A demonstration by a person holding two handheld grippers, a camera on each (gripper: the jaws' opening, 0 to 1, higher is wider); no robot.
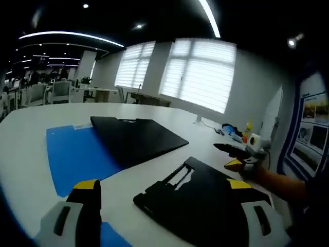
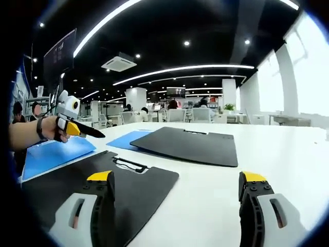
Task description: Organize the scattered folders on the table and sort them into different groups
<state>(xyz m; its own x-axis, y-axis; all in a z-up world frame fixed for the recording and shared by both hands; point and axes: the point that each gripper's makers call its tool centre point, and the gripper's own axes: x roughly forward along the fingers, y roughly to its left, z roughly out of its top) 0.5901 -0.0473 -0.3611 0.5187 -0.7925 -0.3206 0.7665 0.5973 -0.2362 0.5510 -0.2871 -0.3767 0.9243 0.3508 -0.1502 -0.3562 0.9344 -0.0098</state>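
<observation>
My left claw (image 1: 167, 206) spread wide and empty over a black folder (image 1: 198, 203), right claw (image 2: 177, 198) likewise wide, blue folder (image 1: 77, 152) on the bench (image 1: 31, 128)

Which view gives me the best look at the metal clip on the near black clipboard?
The left gripper view: the clip on the near black clipboard sits central between the open jaws, catching light. The right gripper view shows the clip lower and edge-on, harder to read.
</observation>
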